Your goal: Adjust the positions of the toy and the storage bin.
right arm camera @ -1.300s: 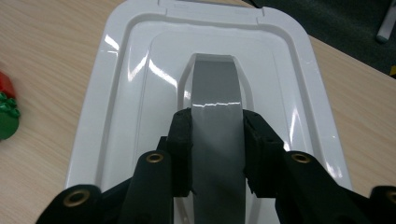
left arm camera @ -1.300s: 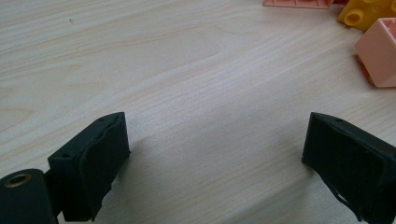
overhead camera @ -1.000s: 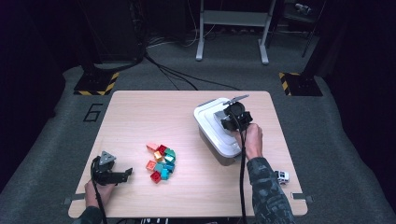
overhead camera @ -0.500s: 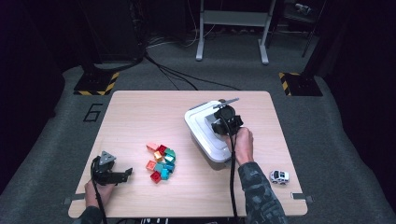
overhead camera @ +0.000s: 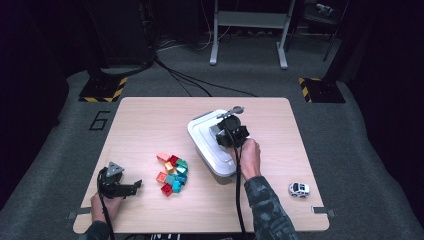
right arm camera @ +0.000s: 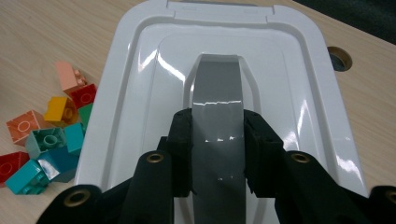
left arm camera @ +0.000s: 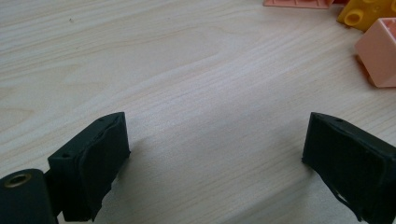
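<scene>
- High view: the right gripper (overhead camera: 231, 131) is clamped on the grey handle of the white plastic lidded box (overhead camera: 202, 142), centre-right on the pale wooden table (overhead camera: 150, 120). The heap of coloured toy bricks (overhead camera: 172, 173) lies at its eight o'clock, and the left gripper (overhead camera: 120, 186) rests apart from them.
- Left gripper view: jaws wide apart over bare wood, pink brick (left arm camera: 380, 51) at two o'clock.
- Right gripper view: pads (right arm camera: 182, 140) pinch the grey handle (right arm camera: 217, 88). I'd judge the box is being carried; next, set it down squarely, then release.

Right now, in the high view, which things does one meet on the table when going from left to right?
left gripper → pile of coloured blocks → white lidded box, with the right gripper shut on its grey handle → small white toy car.
</scene>
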Motion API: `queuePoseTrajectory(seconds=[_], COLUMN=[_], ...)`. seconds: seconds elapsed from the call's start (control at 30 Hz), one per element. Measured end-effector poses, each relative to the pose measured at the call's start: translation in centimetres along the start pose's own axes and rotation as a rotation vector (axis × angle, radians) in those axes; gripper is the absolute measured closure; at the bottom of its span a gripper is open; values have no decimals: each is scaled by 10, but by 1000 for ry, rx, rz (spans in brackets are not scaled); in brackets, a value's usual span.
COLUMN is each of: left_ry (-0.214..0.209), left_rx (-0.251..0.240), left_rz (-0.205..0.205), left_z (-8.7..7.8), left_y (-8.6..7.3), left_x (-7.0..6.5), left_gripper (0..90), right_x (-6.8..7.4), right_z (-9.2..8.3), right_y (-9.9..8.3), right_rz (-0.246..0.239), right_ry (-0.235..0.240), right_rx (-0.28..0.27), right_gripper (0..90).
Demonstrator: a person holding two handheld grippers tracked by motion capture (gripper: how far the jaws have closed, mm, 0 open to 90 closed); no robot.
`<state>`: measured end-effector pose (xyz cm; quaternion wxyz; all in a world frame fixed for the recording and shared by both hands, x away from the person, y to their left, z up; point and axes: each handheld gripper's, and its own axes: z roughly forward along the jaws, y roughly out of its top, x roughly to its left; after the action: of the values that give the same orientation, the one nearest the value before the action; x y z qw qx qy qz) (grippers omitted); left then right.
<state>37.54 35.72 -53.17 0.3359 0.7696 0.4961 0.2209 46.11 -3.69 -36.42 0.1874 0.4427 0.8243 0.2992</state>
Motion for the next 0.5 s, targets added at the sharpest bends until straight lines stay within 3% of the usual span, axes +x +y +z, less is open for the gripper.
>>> queuePoseTrajectory(seconds=[0.5], left_ry=[0], left_rx=[-1], left_rz=[0], left_z=[0], left_y=[0], left_x=[0], left_gripper=[69], right_x=[23], right_z=[5], right_y=[7], right_rz=[-7], right_ry=[14], right_rx=[5], right_gripper=[674])
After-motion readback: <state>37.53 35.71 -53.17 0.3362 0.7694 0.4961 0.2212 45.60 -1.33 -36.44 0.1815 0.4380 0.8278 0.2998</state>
